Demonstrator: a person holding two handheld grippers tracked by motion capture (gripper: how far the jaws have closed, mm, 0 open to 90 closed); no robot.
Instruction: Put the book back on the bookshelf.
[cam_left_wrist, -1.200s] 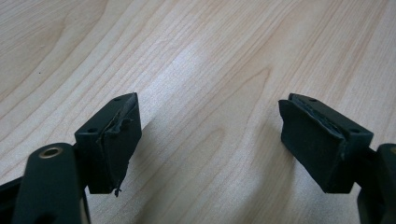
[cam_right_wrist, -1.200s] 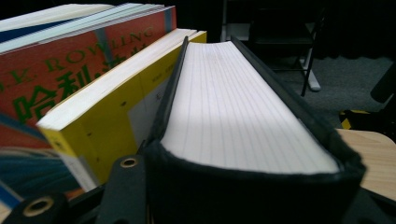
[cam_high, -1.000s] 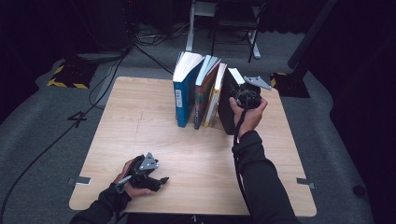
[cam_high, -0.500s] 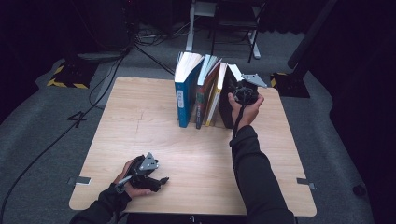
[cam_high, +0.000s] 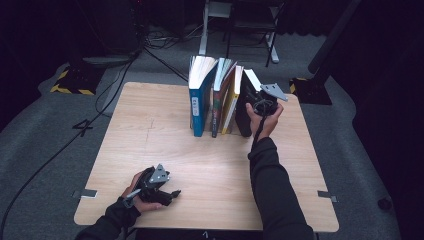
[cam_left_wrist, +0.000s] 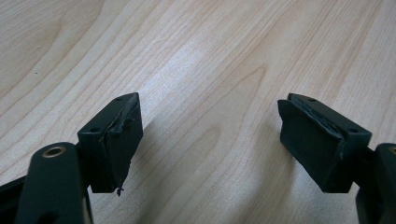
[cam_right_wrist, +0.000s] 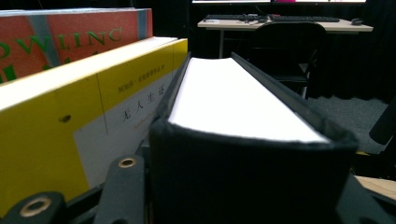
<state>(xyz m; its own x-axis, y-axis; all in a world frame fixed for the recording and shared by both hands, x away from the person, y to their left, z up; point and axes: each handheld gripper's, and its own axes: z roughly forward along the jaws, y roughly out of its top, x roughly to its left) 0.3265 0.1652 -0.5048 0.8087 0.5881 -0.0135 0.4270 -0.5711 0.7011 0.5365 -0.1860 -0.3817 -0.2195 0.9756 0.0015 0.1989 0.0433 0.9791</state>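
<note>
A thick black book (cam_high: 244, 111) stands at the right end of a row of upright books, beside a yellow book (cam_high: 231, 100). My right gripper (cam_high: 263, 102) is shut on its spine edge from the right, high up. In the right gripper view the black book (cam_right_wrist: 243, 107) sits between the jaws, white pages up, with the yellow book (cam_right_wrist: 70, 116) tight on its left. My left gripper (cam_high: 172, 196) lies on the table (cam_high: 150, 125) near the front left corner. In its own view the left gripper (cam_left_wrist: 210, 135) stands open over bare wood.
The row also holds a blue book (cam_high: 199, 100) and a red-orange book (cam_high: 220, 95). Behind the table stand a black chair (cam_right_wrist: 289, 46) and a desk with a keyboard (cam_right_wrist: 280, 19). Cables (cam_high: 125, 70) run over the grey floor at the left.
My right hand has sunk a little with the black book, which now stands closer against the yellow book. The left gripper has stayed where it was.
</note>
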